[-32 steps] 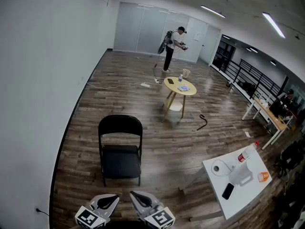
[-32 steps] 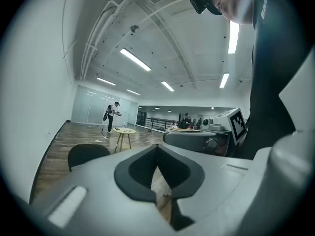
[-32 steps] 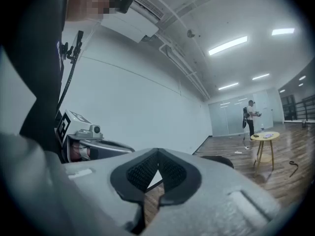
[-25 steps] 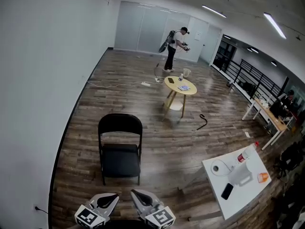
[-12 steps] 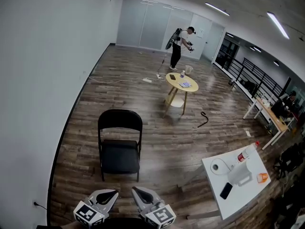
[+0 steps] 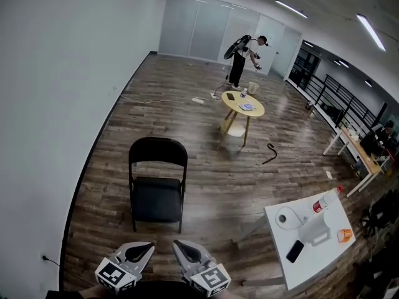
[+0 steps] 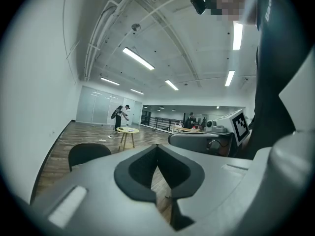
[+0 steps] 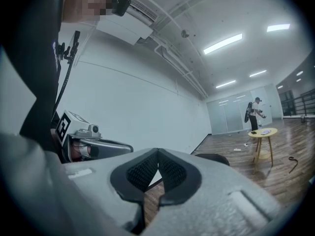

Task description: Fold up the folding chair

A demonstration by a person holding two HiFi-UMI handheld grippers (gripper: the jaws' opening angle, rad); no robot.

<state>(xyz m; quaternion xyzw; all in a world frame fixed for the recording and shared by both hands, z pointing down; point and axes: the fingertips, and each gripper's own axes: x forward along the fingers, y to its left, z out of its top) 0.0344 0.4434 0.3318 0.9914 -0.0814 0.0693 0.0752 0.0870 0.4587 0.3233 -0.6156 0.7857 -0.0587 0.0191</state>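
Scene: open room with a wooden floor (image 6: 212, 179); white wall (image 6: 56, 104) along the left of the frame.
Task thing: folding chair (image 6: 157, 185), black, standing on the floor left of centre in the head view.
Chair state: unfolded, seat down and level, backrest upright at the far side, seat front towards the camera.
Left claw (image 6: 142, 250): bottom edge of the head view, left of centre; its jaws are together with nothing between them, as the left gripper view shows.
Right claw (image 6: 182, 249): bottom edge, just beside the left one; its jaws are also pressed together and empty in the right gripper view.
Chair relative to claws: above both of them in the head view, with a strip of bare floor between the chair legs and the claw tips. No contact.
Left gripper view: the chair's rounded backrest shows at lower left, to the left of the closed tips.
Right gripper view: a dark curve of the backrest shows just right of the closed tips.
Other items: round yellow surface (image 6: 244, 109) right of centre, above the chair, small objects on top. White surface (image 6: 318, 254) at lower right carries a paper roll (image 6: 288, 218) and a phone (image 6: 294, 251).
Person (image 6: 240, 61): stands at the far end of the room, top of frame, beyond the yellow surface.
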